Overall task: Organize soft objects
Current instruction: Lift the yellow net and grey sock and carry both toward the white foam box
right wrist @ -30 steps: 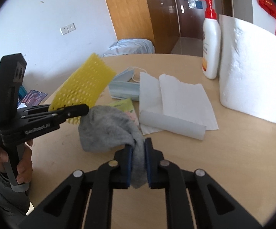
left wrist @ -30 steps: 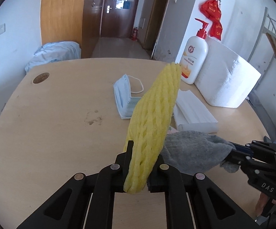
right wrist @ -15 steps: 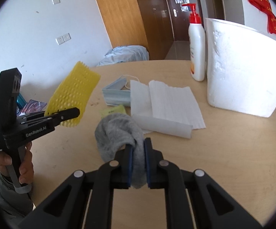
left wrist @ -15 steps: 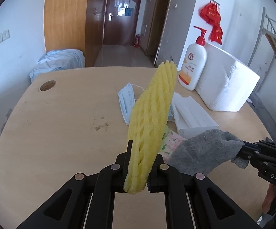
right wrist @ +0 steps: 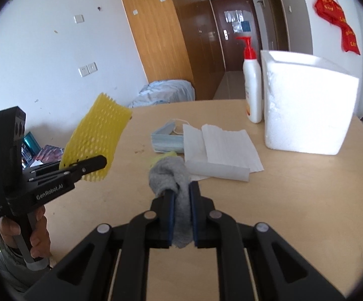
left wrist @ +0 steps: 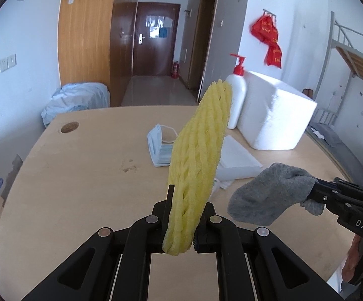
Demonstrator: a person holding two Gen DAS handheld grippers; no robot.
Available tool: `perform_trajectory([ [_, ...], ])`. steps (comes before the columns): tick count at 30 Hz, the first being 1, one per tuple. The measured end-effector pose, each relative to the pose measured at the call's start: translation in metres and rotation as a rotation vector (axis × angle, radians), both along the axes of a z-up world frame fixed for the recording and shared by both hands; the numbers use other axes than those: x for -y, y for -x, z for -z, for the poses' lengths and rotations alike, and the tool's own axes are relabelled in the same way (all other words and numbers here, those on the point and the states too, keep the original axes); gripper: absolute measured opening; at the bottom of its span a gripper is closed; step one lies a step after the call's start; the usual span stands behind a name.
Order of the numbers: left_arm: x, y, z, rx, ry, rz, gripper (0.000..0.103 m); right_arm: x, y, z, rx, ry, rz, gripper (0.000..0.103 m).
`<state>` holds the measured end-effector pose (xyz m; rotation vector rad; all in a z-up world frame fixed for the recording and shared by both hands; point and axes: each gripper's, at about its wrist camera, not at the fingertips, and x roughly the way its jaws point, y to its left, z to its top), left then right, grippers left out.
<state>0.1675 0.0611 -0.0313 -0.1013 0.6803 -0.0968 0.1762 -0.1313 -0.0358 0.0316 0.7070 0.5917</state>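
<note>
Both soft things have just come up off the table [left wrist: 56, 175]. A moment ago the grey sock [left wrist: 271, 195] hung low over the folded white tissue [right wrist: 221, 148]; now it hangs clear in the air, nearer the table's near edge, with the right gripper [right wrist: 181, 213] and its jaws clamped on the sock's cuff. The left gripper [left wrist: 184, 223] has risen too, its jaws pinched tight on the lower end of the yellow foam net [left wrist: 199, 160], which stands upright above the table's near-left part. Judging from this, the pick-up is done for both, and what remains is carrying them to wherever the soft items are gathered; that place is not evident here.

Left on the table are the stack of blue masks [right wrist: 166, 140] and the tissue in the middle, with the pump bottle [right wrist: 253, 87] and white foam box [right wrist: 307, 105] toward the far right edge.

Readable writing: "GenRobot.AI" on the left gripper's side, "DAS" on the right gripper's body. The bottle's label is too small to read.
</note>
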Motion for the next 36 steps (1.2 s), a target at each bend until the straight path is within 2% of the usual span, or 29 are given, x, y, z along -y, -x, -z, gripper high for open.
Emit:
perform_trajectory([
  [15,0.023,0.096,-0.033,0.156,-0.027,0.019,0.010,0.019,0.084,-0.028,0.127,-0.055,0.069,0.014],
  [24,0.035,0.149,-0.038,0.232,-0.039,0.020,0.010,0.020,0.133,-0.034,0.203,-0.060,0.070,0.014],
  [30,0.041,0.161,-0.042,0.277,-0.043,0.026,0.010,0.024,0.147,-0.035,0.240,-0.073,0.096,0.014],
  [36,0.059,0.162,-0.045,0.318,-0.032,0.061,0.010,0.039,0.159,-0.044,0.320,-0.073,0.193,0.014],
])
